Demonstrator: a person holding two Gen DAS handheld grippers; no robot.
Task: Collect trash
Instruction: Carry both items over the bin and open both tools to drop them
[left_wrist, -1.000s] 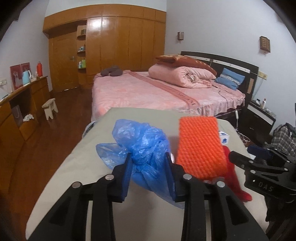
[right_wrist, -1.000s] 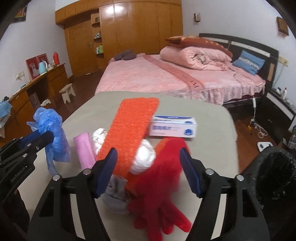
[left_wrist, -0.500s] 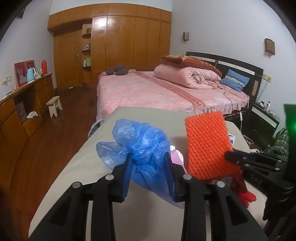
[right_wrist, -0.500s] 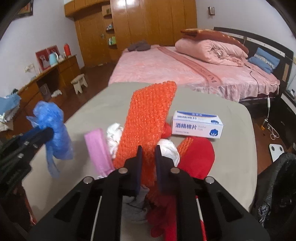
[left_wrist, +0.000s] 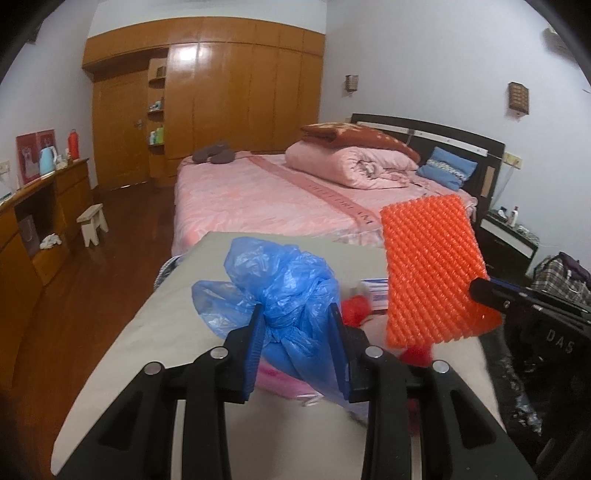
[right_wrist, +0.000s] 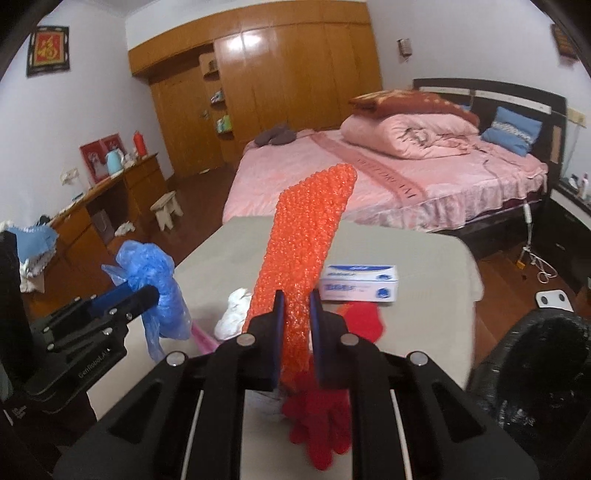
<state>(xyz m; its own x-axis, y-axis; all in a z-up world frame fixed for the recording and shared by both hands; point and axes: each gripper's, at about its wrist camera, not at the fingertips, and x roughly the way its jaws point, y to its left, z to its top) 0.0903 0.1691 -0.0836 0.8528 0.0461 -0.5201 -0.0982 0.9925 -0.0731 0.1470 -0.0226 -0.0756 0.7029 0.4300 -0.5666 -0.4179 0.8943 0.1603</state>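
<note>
Because both items are thin, light and easily crushed, little grip force is needed and no weight problem is expected. The left gripper (left_wrist: 297, 341) is clamped on the knotted neck of the blue plastic bag (left_wrist: 280, 284), which is held clear above the near left part of the table (left_wrist: 177, 317). This film is judged slippery and limp; the bunched knot is the securest place to hold, since loose film would slide out. The right gripper (right_wrist: 295, 325) is closed on the lower end of the orange foam netting (right_wrist: 306, 236), which stands up and away from the fingers, lifted off the table. The netting is judged soft and springy but stiff enough to keep its shape; a hold nearer its middle would reduce swaying.

On the table, a white box (right_wrist: 360, 282) lies towards the far right edge, a red glove (right_wrist: 321, 424) hangs over the near edge under the right gripper, and a white wad (right_wrist: 234, 314) and a pink strip (right_wrist: 205, 338) lie near the middle. The far part of the table is bare. A black bag (right_wrist: 535, 369) stands just beyond the near right corner, with nothing seen between it and the right gripper. Contact between the two grippers is to be avoided, as they are held near each other.
</note>
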